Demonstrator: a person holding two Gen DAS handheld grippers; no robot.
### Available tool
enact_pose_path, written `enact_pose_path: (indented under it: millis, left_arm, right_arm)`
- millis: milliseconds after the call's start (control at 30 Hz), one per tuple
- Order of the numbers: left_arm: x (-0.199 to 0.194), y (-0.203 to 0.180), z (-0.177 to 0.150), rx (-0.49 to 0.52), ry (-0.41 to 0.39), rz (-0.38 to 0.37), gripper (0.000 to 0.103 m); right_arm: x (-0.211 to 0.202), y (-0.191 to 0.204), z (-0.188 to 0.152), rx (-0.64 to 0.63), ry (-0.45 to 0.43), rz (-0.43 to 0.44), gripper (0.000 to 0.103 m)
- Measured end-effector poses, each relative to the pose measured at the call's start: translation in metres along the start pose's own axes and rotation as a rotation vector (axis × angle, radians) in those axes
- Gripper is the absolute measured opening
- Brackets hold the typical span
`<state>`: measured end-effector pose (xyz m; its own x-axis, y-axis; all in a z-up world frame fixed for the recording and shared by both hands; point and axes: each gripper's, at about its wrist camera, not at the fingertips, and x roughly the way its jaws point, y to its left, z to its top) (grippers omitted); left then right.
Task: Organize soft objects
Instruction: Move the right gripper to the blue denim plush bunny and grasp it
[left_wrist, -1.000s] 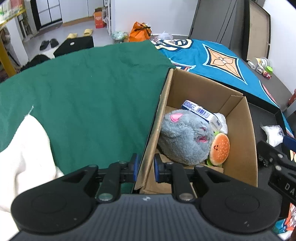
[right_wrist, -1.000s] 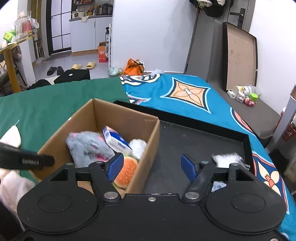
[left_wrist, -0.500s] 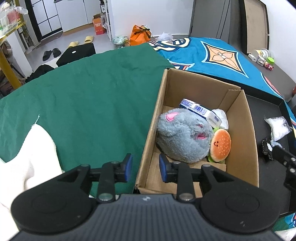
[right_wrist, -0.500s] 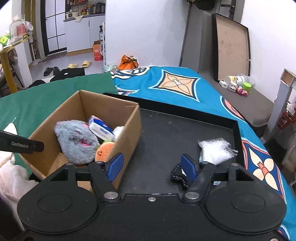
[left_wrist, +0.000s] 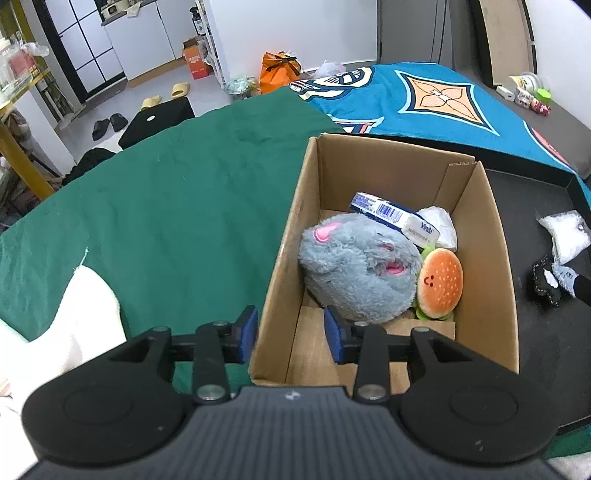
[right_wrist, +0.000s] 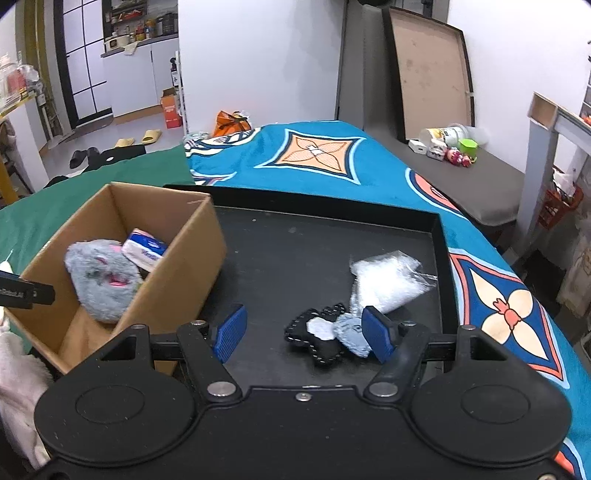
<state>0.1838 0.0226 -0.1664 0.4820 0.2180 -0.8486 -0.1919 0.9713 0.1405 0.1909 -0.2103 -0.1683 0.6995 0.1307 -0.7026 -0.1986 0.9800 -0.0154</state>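
Cardboard walls frame the scene on a cloth-covered surface, where an open cardboard box (left_wrist: 476, 236) stands at the left end of a shallow black tray (right_wrist: 332, 243), beside a green cloth (left_wrist: 166, 206). At far left lies a cream fleece (left_wrist: 85, 321). The left gripper (left_wrist: 290, 334) straddles the box's near-left wall; its jaws have just been opening and no longer press on the cardboard between them. Inside the box sit a grey plush mouse (left_wrist: 358, 269), a small burger plush (left_wrist: 439, 282), a blue-and-white tissue pack (left_wrist: 395, 218) and a white wad (left_wrist: 441, 225). Further right, on the bare tray floor, a black, white and grey soft toy (right_wrist: 325, 336) lies between the spread jaws of the right gripper (right_wrist: 303, 332), which grasps nothing; its right pad stands just beside the toy's grey part. A clear plastic bag of white filling (right_wrist: 384, 277) lies just beyond the toy. A blue patterned blanket (right_wrist: 314, 162) covers the surface around the tray.
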Motion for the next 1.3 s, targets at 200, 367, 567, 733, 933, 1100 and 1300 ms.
enact_pose_path:
  millis: [200, 367, 567, 733, 933, 1100, 1300]
  left_arm:
    - [0.001, -0.010, 0.001, 0.032, 0.002, 0.043, 0.042]
    - [0.004, -0.019, 0.003, 0.060, 0.008, 0.081, 0.045]
    - [0.003, -0.029, 0.002, 0.088, 0.001, 0.117, 0.046]
    - [0.006, -0.035, 0.003, 0.122, 0.012, 0.159, 0.047]
    - [0.012, -0.043, 0.005, 0.144, 0.022, 0.199, 0.049]
    - [0.011, -0.049, 0.006, 0.162, 0.018, 0.222, 0.049]
    - [0.013, -0.051, 0.006, 0.179, 0.018, 0.236, 0.049]
  right_arm:
    - [0.011, -0.019, -0.010, 0.034, 0.010, -0.002, 0.068]
    - [0.023, -0.037, -0.019, 0.065, 0.023, -0.009, 0.068]
    - [0.039, -0.062, -0.027, 0.157, 0.018, -0.016, 0.068]
    - [0.052, -0.070, -0.030, 0.205, 0.026, -0.002, 0.068]
    - [0.061, -0.072, -0.029, 0.214, 0.018, 0.010, 0.068]
    - [0.069, -0.075, -0.031, 0.218, 0.025, 0.009, 0.068]
    - [0.075, -0.075, -0.035, 0.231, 0.047, 0.032, 0.066]
